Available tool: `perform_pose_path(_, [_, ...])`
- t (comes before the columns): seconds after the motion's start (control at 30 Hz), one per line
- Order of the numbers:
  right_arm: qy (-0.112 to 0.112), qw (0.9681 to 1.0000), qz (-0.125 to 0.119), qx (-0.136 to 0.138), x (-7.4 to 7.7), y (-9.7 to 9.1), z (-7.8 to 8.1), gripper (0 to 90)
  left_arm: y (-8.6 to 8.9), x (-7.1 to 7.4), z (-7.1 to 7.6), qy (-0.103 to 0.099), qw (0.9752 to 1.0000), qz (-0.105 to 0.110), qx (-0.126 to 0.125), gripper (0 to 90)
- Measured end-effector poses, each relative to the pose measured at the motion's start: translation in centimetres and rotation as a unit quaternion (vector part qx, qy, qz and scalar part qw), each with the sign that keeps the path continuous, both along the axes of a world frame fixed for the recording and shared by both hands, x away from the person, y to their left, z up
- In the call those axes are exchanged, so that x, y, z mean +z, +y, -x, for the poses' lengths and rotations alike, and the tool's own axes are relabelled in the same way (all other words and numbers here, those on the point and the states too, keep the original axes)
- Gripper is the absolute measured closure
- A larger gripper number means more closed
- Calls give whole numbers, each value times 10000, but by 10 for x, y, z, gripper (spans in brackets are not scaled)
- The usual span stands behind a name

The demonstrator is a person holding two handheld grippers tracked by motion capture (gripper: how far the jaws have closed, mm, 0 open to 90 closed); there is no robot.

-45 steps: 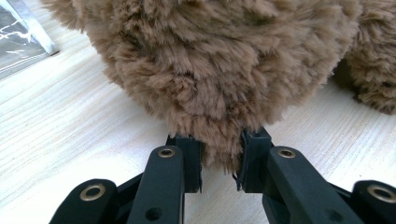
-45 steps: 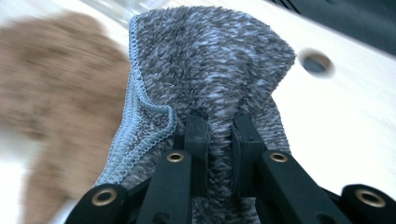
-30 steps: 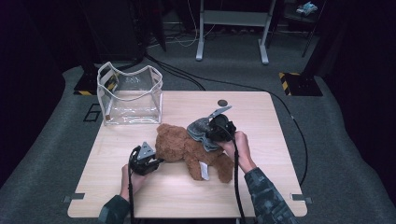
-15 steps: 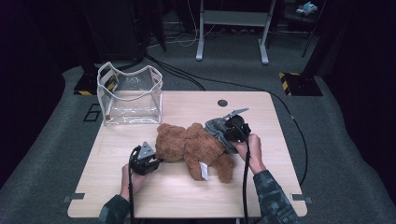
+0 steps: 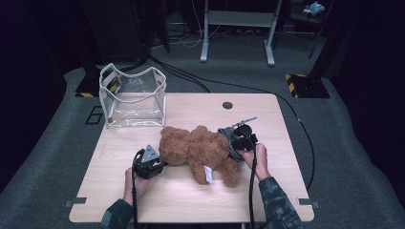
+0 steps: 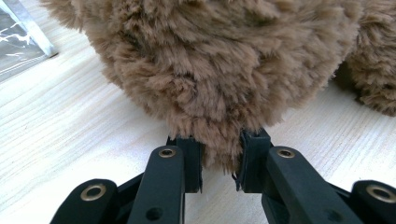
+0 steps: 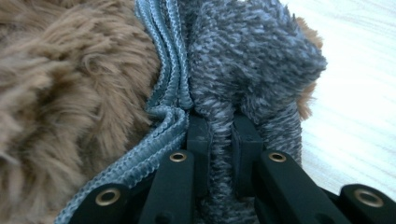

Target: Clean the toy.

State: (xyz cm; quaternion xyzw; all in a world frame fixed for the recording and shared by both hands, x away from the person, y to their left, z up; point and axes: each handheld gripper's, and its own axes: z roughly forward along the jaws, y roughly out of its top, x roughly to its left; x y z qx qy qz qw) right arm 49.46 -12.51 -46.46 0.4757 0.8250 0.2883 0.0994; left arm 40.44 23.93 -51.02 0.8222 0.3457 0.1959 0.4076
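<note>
Down and outward goes the right gripper point(image 5: 235, 138) compared with a second ago, carrying the grey knit hat point(image 7: 243, 70) lower onto the teddy bear point(image 5: 198, 150) at the toy's three o'clock end. Its jaws have come nearly together and pinch a fold of the grey knit, with the ribbed blue-grey hem running off at ten o'clock in the right gripper view. My read: that pinch lets the hand stretch and drag the hat over the head.

Over at nine o'clock, the left gripper point(image 5: 149, 164) hasn't budged. Its jaws clamp a tuft of brown fur point(image 6: 219, 154) at the bear's other end, narrow but not fully closed. It looks like an anchor, keeping the toy from sliding while the other hand pulls.

The bear lies flat at the middle of the wooden table point(image 5: 286, 191), long axis running nine to three, the hat end at three o'clock, a white tag point(image 5: 208, 174) at its six o'clock side. A clear plastic bag point(image 5: 133, 98) stands open at eleven o'clock, well apart.
</note>
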Motion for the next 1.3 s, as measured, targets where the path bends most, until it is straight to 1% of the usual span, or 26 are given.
perform_pose_path(0.1, [18, 10000, 35, 3, 0, -1, 2, 811, 0, 0, 0, -10, 10000, -3, 18, 750])
perform_pose_path(0.13, [53, 10000, -6, 15, 1, -2, 2, 811, 1, 0, 0, -5, 10000, -3, 18, 749])
perform_pose_path(0.17, [2, 10000, 42, 21, 4, -3, 4, 810, 0, -1, 0, -15, 10000, -4, 30, 749])
perform_pose_path(0.23, [-80, 10000, -11, 8, 14, -7, 9, 809, 1, -1, 0, -36, 10000, -53, 14, 749])
perform_pose_path(0.27, [-132, 9999, -52, 11, 19, -8, 12, 809, 2, -1, 0, 0, 10000, -44, 1, 749])
perform_pose_path(0.33, [-262, 9997, -10, 26, 28, -10, 19, 808, 2, -1, 1, -15, 10000, -49, 5, 749])
perform_pose_path(0.4, [-298, 9995, -2, 48, 35, -12, 26, 807, 1, -1, 1, -8, 10000, -23, 13, 749])
perform_pose_path(0.47, [-308, 9995, -4, 81, 37, -12, 32, 808, 1, -1, 1, -4, 10000, -20, 14, 750])
perform_pose_path(0.5, [-306, 9995, 14, 102, 36, -11, 34, 808, 1, -1, 1, -7, 10000, -20, 14, 751])
perform_pose_path(0.57, [-221, 9996, 68, 166, 31, -8, 35, 808, 0, -2, 1, -31, 10000, 1, 39, 751])
perform_pose_path(0.63, [-95, 9997, 98, 191, 18, -4, 35, 809, 0, -2, 1, -26, 10000, 1, 34, 752])
perform_pose_path(0.67, [-36, 9998, 106, 137, 13, -3, 34, 810, 0, -2, 1, -28, 10000, 4, 35, 752])
perform_pose_path(0.7, [18, 9999, 96, 113, 8, -3, 33, 810, -1, -2, 1, -26, 10000, 5, 32, 752])
perform_pose_path(0.73, [84, 9999, 37, 116, 3, -3, 31, 810, -1, -2, 1, -21, 10000, 13, 28, 752])
perform_pose_path(0.77, [117, 9998, 56, 117, -1, -2, 30, 810, -1, -2, 1, -24, 10000, 15, 30, 753])
perform_pose_path(0.8, [159, 9998, 51, 123, -4, -2, 29, 810, -1, -2, 1, -25, 10000, 14, 27, 752])
perform_pose_path(0.83, [204, 9998, -15, 85, -7, -1, 28, 810, -1, -2, 1, -25, 10000, 21, 29, 753])
perform_pose_path(0.93, [262, 9996, 32, 92, -12, -1, 25, 810, -1, -2, 1, -32, 10000, 36, 37, 752])
perform_pose_path(0.97, [297, 9995, 82, 93, -14, 0, 24, 809, 0, -1, 0, -39, 10000, -12, 18, 752])
perform_pose_path(1.0, [307, 9992, 235, 102, -16, 0, 24, 809, 0, -1, 1, -61, 10000, -8, 45, 752])
perform_pose_path(1.03, [314, 9988, 368, 112, -17, 0, 23, 809, 0, 0, 0, -19, 10000, -12, 1, 752])
perform_pose_path(1.07, [309, 9982, 506, 118, -19, -1, 23, 808, 1, 0, 0, -37, 10000, -27, 14, 752])
perform_pose_path(1.1, [302, 9978, 578, 75, -18, -3, 24, 808, 0, -1, 0, -2, 10000, 24, 16, 752])
perform_pose_path(1.17, [204, 9984, 518, 36, -10, -10, 26, 807, 0, 0, 0, -8, 10000, 13, 10, 752])
perform_pose_path(1.23, [-3, 9992, 411, -5, 4, -15, 31, 806, 1, 0, 0, -18, 10000, -1, 5, 752])
perform_pose_path(1.3, [-255, 9992, 297, 41, 21, -17, 38, 805, 0, 0, 0, -21, 10000, -6, 7, 752])
